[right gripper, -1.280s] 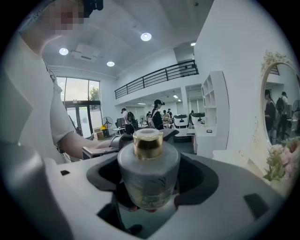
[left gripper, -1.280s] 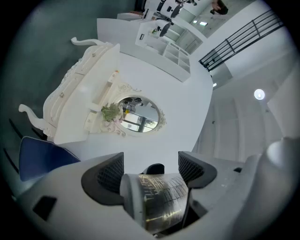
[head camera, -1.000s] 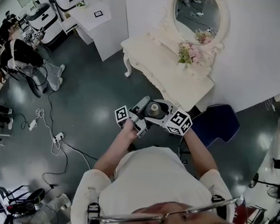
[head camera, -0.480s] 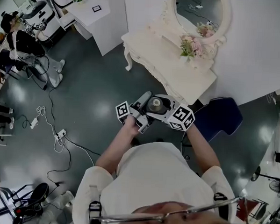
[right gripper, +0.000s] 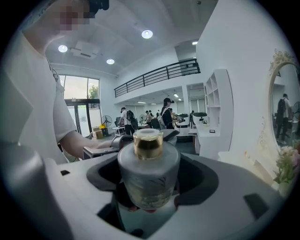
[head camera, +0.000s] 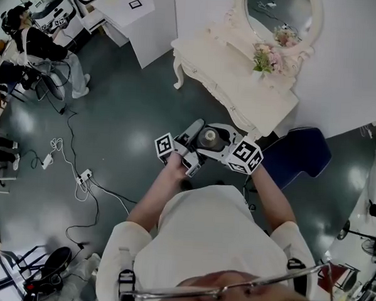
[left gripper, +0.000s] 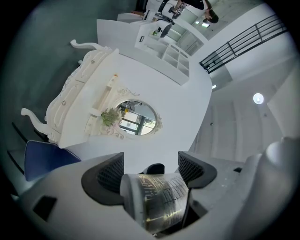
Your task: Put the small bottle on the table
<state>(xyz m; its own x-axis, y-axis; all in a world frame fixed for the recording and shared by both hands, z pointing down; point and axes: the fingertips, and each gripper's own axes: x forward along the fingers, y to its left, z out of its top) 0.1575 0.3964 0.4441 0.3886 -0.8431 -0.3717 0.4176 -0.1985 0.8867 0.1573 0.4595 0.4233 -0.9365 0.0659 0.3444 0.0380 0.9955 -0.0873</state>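
The small bottle (head camera: 208, 138), frosted glass with a gold cap, is held in front of the person's chest between both grippers. My left gripper (head camera: 198, 136) is shut on its body, whose gold pattern fills the jaws (left gripper: 157, 197). My right gripper (head camera: 219, 137) is shut on it from the other side, and there the small bottle (right gripper: 148, 176) stands upright with its cap on top. The cream dressing table (head camera: 229, 76) stands ahead, apart from the bottle, and shows in the left gripper view as the dressing table (left gripper: 79, 105).
An oval mirror (head camera: 280, 10) and a pink flower bunch (head camera: 263, 58) sit at the table's back. A blue chair (head camera: 297, 160) is tucked at its right end. Cables and a power strip (head camera: 80, 177) lie on the dark floor to the left. A white desk (head camera: 138, 15) stands behind.
Both grippers have kept the same hold on the bottle. The head view has shifted a little, so the dressing table sits slightly further right and lower in the picture.
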